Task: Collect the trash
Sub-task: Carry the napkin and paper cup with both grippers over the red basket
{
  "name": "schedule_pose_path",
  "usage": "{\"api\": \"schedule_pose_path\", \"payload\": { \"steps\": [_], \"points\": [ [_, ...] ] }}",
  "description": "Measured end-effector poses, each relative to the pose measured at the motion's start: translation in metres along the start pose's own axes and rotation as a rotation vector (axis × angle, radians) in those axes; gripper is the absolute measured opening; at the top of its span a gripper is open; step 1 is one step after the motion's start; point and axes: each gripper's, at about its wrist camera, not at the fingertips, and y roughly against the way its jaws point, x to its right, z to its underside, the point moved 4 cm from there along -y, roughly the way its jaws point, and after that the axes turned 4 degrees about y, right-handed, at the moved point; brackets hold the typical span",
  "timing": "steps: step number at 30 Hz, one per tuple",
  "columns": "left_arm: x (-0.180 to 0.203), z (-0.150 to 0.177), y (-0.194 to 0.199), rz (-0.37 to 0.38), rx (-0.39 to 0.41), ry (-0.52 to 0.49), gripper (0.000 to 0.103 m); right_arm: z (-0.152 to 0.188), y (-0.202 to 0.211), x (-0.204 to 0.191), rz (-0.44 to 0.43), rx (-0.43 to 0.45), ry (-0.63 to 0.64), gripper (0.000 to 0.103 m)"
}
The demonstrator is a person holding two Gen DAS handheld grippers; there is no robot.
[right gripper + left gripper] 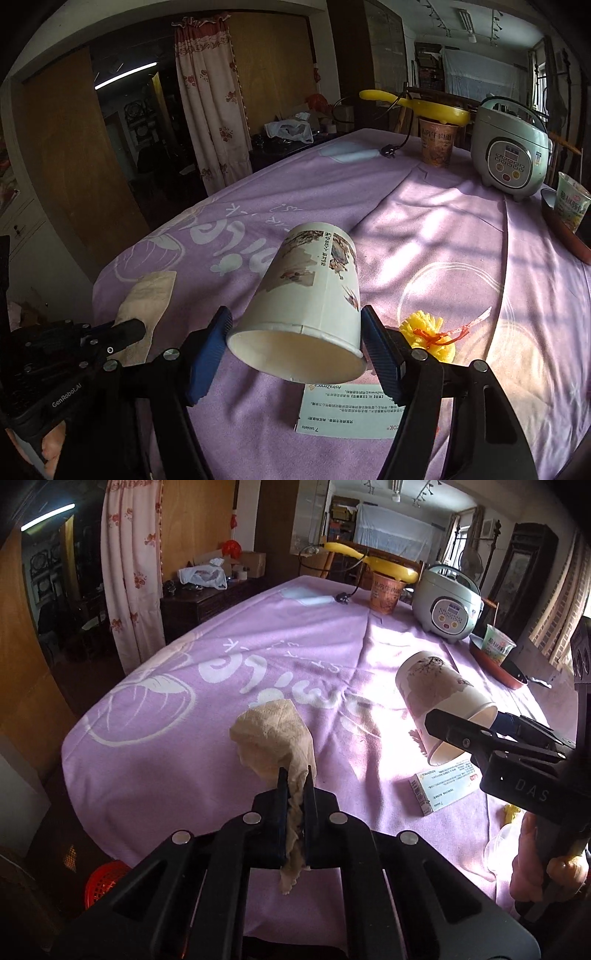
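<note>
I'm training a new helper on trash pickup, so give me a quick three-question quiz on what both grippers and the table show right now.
1. True or false: the left gripper is shut on the crumpled tissue.
2. What sits between the right gripper's fingers: A) rice cooker, B) paper cup, C) medicine box?
3. Name the cloth colour under the medicine box.

Key: 1 true. 2 B. 3 purple, the tablecloth.
</note>
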Motion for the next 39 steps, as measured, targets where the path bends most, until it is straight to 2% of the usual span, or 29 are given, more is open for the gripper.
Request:
{"api": "schedule_pose_path", "payload": {
  "steps": [8, 17, 25, 33, 39],
  "points": [
    [-0.033, 0.017, 0.051, -0.086, 0.058, 0.037, 0.007, 0.003, 0.040, -0.045, -0.042, 0.074, 0.075, 0.070],
    [-0.066, 0.051, 0.097, -0.135, 0.091, 0.097, 0.007, 0.021, 0.064, -0.102, -0.149, 0.084, 0.119, 0.070],
    [-0.087, 0.081, 0.132, -0.171, 0.119, 0.136, 0.007, 0.042, 0.087, -0.142, -0.210, 0.080, 0.151, 0.070],
    [-0.120, 0.115, 0.132, -0.221, 0.065, 0.203, 0.007, 0.060, 0.092, -0.175, -0.261, 0.053, 0.184, 0.070],
    [-0.153, 0.129, 0.113, -0.235, 0.011, 0.270, 0.007, 0.064, 0.072, -0.190, -0.269, 0.001, 0.202, 0.070]
  ]
}}
